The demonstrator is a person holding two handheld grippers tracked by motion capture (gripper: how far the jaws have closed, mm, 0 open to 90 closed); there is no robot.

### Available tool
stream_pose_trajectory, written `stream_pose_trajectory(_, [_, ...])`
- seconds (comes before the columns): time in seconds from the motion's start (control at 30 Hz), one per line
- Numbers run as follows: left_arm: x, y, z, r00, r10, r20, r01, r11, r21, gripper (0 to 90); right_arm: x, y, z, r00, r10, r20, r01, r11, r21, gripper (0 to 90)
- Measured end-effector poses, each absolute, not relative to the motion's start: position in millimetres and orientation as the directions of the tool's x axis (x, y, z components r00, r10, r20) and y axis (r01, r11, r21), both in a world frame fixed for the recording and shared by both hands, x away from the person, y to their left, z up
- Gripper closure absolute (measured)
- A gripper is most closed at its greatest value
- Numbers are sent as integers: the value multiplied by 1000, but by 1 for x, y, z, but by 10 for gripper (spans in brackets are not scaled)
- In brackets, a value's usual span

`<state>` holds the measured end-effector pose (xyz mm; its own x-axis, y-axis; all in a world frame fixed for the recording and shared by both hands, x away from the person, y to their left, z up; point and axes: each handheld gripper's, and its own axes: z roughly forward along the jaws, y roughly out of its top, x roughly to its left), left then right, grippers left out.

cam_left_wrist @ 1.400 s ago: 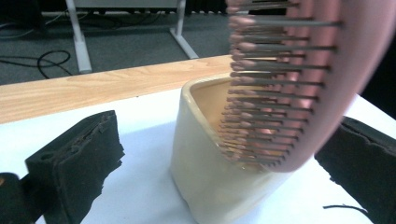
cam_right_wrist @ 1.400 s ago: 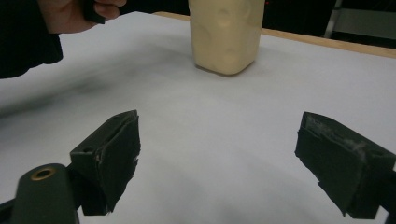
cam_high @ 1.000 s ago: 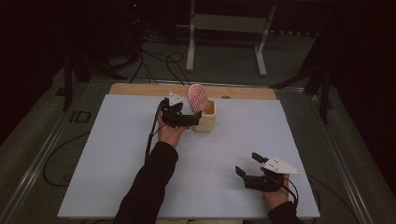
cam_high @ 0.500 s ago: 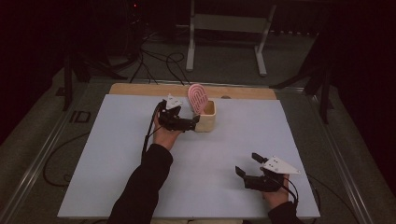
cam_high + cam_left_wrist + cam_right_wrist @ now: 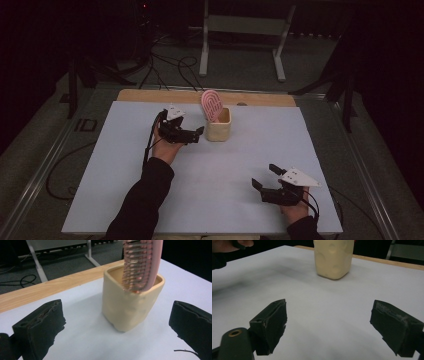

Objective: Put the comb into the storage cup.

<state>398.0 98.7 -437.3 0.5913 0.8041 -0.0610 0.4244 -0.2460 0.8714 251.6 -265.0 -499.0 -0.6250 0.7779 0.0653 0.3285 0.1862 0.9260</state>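
Since 1 s ago the left gripper (image 5: 194, 134) has backed off the cup (image 5: 218, 131) toward the person's side & to the left; it was right against the cup's left wall, now there's a gap of bare sheet between its tips and the cup. Right gripper (image 5: 264, 177) hasn't shifted, parked near the front right of the white sheet (image 5: 320, 150).

State now:
- Left gripper: jaws wide apart, nothing in them. In the left gripper view the cup (image 5: 130, 302) sits between the 2 black jaws but farther off, not touched.
- Right gripper: jaws also apart & empty, resting low over the sheet, well apart from the cup (image 5: 333, 257).
- Pink hairbrush (image 5: 212, 105): stands head-up in the cup, handle end down inside, tilted a bit, bristles (image 5: 136, 265) facing the left gripper's side. Cup stands upright near the far edge of the sheet, just before the wooden strip (image 5: 150, 95).

Key relation: cup & brush lie straight ahead of the left gripper, to its right in the high view; brush's long axis is near vertical. Left is much the nearer gripper. Judgement: brush looks placed, left is clear, and any regrasp would be left's, closing across the cup or brush head.
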Motion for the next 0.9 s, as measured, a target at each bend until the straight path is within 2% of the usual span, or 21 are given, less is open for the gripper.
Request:
stream_pose_trajectory(0.43, [367,134,-442,600,793,-103,421,-203,884,3,252,-264,-500,-625,778,60,329,194,924,136])
stream_pose_trajectory(0.77, [341,170,-450,558,816,-150,428,-129,895,3,252,-264,-500,-625,779,56,326,195,925,135])
stream_pose_trajectory(0.9, [330,182,-457,548,824,-142,427,-130,895,3,252,-263,-501,-625,779,56,326,195,925,135])
